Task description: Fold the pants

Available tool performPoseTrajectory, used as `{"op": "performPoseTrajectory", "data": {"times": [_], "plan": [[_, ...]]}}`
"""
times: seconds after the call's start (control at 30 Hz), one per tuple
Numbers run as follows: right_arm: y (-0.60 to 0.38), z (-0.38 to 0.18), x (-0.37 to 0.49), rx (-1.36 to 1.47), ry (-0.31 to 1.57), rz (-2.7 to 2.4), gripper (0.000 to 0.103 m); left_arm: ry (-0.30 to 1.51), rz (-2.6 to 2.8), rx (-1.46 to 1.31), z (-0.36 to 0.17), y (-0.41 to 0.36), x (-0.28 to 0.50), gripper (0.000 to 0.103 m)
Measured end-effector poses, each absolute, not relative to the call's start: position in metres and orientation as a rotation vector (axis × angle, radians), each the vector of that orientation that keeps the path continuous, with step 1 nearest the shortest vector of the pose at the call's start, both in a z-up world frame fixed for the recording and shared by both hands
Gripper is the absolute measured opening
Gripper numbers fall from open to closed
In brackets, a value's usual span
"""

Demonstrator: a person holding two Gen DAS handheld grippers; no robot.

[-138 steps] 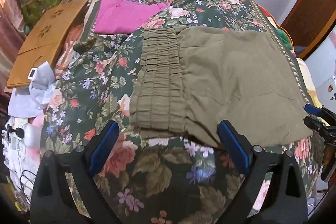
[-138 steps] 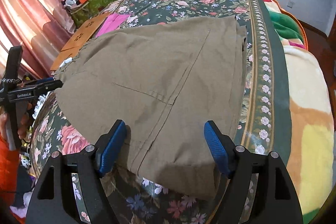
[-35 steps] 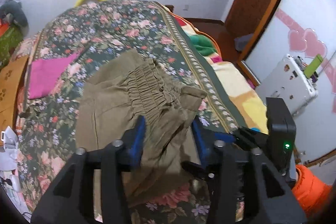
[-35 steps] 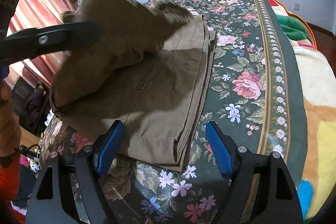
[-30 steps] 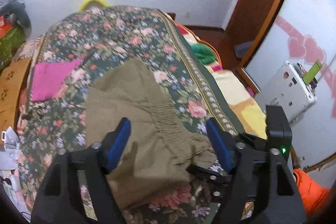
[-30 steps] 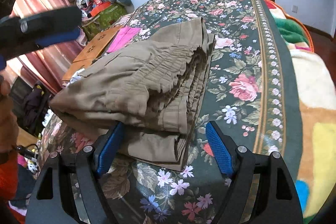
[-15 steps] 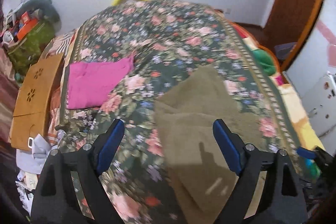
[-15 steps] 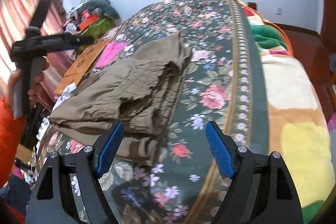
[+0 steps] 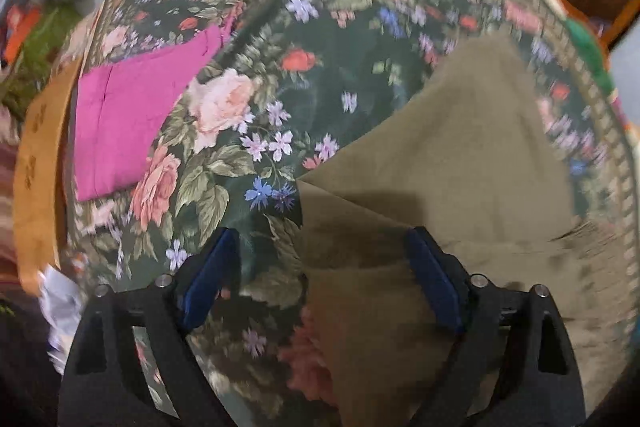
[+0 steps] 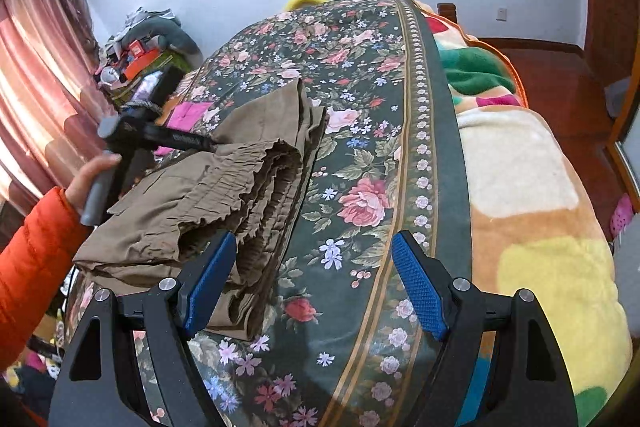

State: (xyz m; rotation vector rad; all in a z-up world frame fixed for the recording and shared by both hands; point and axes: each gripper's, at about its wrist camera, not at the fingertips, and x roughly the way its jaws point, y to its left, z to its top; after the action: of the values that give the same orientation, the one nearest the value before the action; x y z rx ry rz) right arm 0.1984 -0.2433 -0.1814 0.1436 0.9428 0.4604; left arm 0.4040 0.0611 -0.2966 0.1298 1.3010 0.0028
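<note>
Right wrist view: folded olive-brown pants [image 10: 224, 199], ruffled waistband uppermost, on floral bedspread [image 10: 360, 131]; both grippers [image 10: 312, 283] [image 9: 320, 279] spread, empty.

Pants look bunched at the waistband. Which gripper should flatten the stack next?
Left, probably. The left gripper is open right over the pants, its right finger above the cloth. The right gripper is open too, but mostly over bare bedspread beside the stack.
</note>
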Motion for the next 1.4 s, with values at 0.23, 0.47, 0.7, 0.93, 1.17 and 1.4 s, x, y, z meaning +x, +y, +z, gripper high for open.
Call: {"op": "performPoseTrajectory", "data": {"times": [0.23, 0.47, 0.7, 0.93, 1.17, 1.4], "plan": [[-0.238, -0.181, 0.199, 0.148, 0.942, 0.471, 0.077, 1.221, 0.024, 0.284, -0.294, 0.055, 0.373, 0.1], [-0.238, -0.169, 0.19, 0.15, 0.902, 0.468, 0.077, 1.212, 0.072, 0.266, -0.275, 0.078, 0.326, 0.1], [-0.243, -0.164, 0.183, 0.169, 0.89, 0.464, 0.077, 1.199, 0.071, 0.154, -0.257, 0.099, 0.264, 0.1], [-0.228, -0.17, 0.171, 0.121, 0.91, 0.509, 0.077, 1.16, 0.032, 0.049, -0.242, 0.097, 0.212, 0.1], [-0.216, -0.196, 0.166, 0.077, 0.963, 0.514, 0.072, 1.107, 0.03, -0.063, -0.237, 0.103, 0.19, 0.099], [-0.214, -0.206, 0.157, 0.069, 0.992, 0.547, 0.06, 1.059, 0.125, -0.051, -0.234, 0.114, 0.165, 0.099]]}}
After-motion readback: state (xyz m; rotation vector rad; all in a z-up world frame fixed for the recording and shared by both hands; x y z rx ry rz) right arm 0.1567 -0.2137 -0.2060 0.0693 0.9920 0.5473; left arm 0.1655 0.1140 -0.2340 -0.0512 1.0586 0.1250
